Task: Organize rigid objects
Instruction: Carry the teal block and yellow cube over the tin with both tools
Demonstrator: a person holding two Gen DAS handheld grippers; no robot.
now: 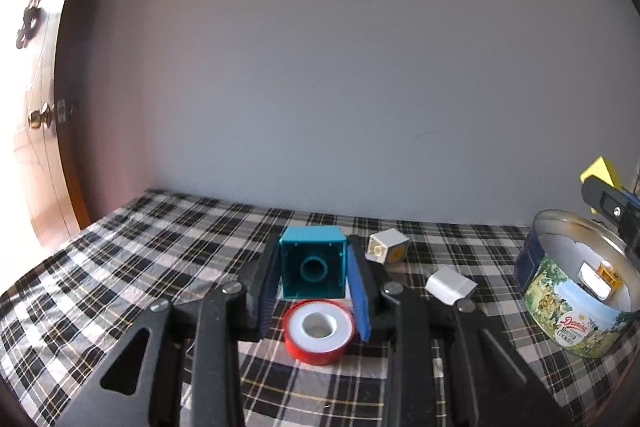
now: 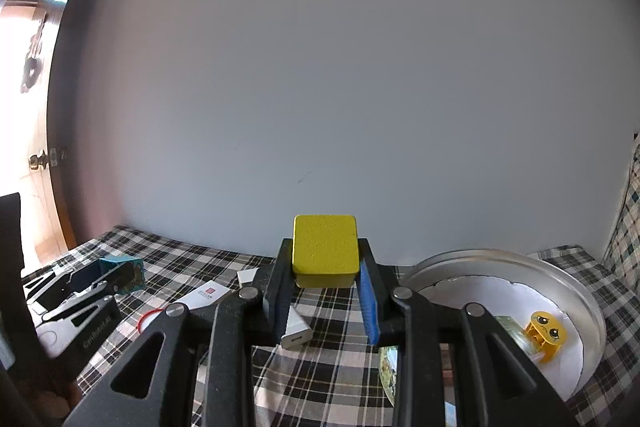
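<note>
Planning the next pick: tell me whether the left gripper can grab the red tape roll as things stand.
Probably not yet. The left gripper is shut on the teal block, so it has no free grip, though the tape roll lies unobstructed just below it on the cloth.

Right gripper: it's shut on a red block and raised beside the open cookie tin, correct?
Not quite: the block is yellow, not red, as the right wrist view shows. The right gripper is shut on it, raised beside the open cookie tin.
</note>
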